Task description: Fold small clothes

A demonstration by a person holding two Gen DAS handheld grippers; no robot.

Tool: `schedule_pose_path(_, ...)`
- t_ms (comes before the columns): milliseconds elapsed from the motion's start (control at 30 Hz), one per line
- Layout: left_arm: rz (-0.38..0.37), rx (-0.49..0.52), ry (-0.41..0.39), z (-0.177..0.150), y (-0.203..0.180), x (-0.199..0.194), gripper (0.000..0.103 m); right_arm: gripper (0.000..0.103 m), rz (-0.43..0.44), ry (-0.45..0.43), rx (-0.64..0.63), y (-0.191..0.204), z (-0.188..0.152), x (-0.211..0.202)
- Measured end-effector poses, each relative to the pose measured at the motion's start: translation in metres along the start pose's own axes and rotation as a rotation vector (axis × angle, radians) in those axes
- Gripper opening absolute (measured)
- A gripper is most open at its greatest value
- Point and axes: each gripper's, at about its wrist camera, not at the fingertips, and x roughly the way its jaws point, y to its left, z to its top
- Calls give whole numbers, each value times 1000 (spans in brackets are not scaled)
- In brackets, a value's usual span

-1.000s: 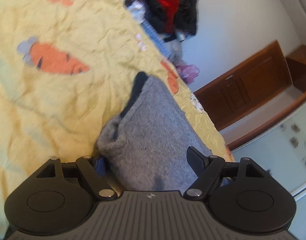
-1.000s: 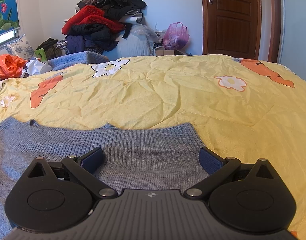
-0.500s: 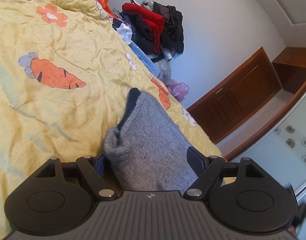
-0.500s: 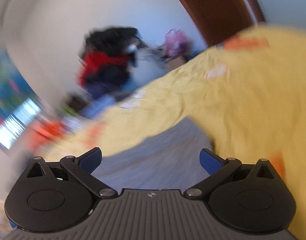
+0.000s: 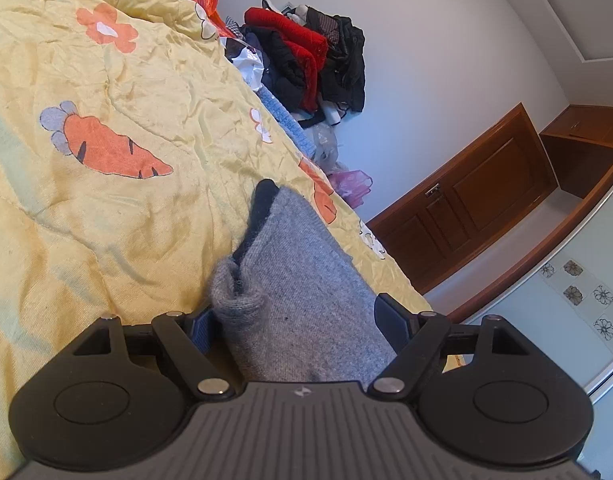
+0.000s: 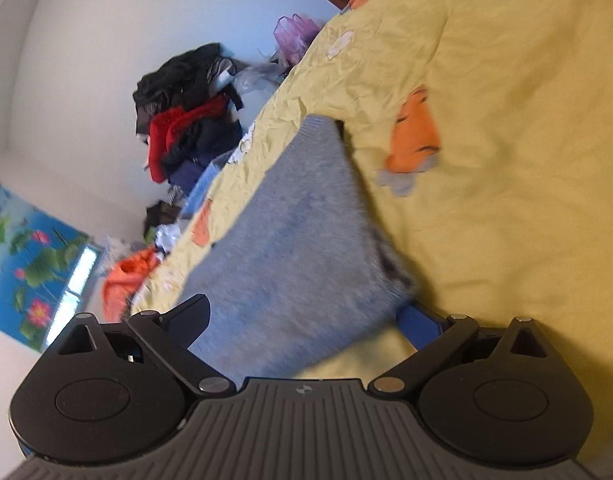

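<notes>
A grey knit sweater [image 5: 302,280] lies on the yellow carrot-print bedspread [image 5: 106,208]. In the left wrist view it runs between the fingers of my left gripper [image 5: 296,320], whose jaws stand wide apart around a bunched edge of it. In the right wrist view the same sweater [image 6: 302,232] lies between the spread fingers of my right gripper [image 6: 306,316], with a dark lining showing at its edge. Both views are tilted sideways. I cannot tell whether the pads touch the cloth.
A pile of red and black clothes [image 5: 310,60] sits beyond the bed's far edge, also in the right wrist view [image 6: 186,120]. A brown wooden door [image 5: 466,208] and a purple bag [image 5: 352,184] stand behind. An orange bag [image 6: 126,276] lies at the bed's end.
My right gripper has rolled sharply sideways from a level view and now sits over the sweater's edge. My left gripper has tilted slightly and stays at the sweater's bunched edge.
</notes>
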Motion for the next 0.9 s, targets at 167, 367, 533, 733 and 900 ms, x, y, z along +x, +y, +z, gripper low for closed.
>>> schedule_pose_path(167,141,93,97,3,-14,9,55,29,-94,-20,10,-2,3,25)
schedule_pose_path(367,192,26,218,20,2,16,6,12,-69,-7,-12,-5,3,23)
schedule_pose_path(533,178,160,228,35,-34,9,5,11,25,-9,-77,29,28,9)
schedule_pose_path(733,62,223,211,44,-59,-41,5,11,107,10,-177,54,26,-32)
schedule_pose_path(900,76,156,266,22,-22,-95,5,11,147,64,-84,15,-2,-81)
